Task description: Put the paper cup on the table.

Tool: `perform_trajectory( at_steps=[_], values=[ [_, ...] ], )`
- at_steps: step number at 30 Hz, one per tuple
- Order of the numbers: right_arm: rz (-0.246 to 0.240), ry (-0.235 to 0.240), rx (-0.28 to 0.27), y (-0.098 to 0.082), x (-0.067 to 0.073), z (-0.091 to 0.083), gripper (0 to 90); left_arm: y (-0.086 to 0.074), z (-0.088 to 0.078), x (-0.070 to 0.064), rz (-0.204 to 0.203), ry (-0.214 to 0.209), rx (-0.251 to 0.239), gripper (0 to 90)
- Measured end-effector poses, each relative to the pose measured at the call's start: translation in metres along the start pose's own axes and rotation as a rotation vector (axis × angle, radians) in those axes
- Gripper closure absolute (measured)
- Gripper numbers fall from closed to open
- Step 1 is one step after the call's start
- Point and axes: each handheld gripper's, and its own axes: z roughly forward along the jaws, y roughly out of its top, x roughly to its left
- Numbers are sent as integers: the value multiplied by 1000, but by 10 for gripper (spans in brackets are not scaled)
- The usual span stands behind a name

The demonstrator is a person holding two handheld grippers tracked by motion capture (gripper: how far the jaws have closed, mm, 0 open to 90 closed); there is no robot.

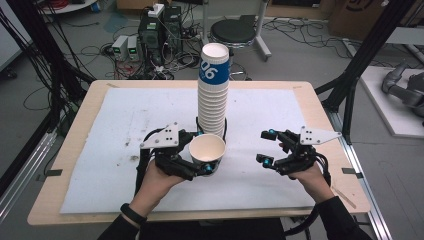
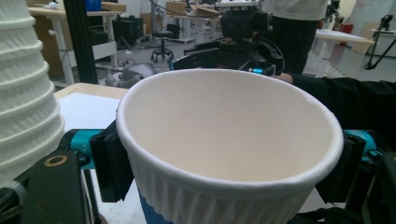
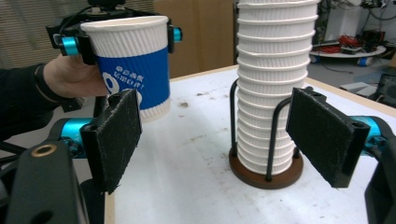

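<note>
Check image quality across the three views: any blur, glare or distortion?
High view: soft, even light, no glare on the table. Left gripper view: held cup looms large and bulges, background soft. Right gripper view: cup stack fairly sharp, right tongs pads slightly soft.

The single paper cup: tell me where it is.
In the high view the single paper cup sits clamped in the left tongs, just in front of the cup stack, mid-table.

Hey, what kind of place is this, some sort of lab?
Most likely a robotics lab or workshop: computers and loose cables on the floor, black frame struts around the table, and workbenches behind.
</note>
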Motion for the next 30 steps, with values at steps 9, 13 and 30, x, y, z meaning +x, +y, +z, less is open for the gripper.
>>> perform_trajectory(
  at_steps=[9, 13, 30],
  values=[
    [8, -17, -17, 0, -6, -4, 188, 3, -16, 3, 12, 40, -7, 219],
    [12, -27, -12, -1, -9, -4, 188, 3, -27, 8, 25, 84, 2, 219],
    [6, -86, 2, -2, -14, -9, 188, -5, -74, 41, 12, 275, -25, 219]
  ],
)
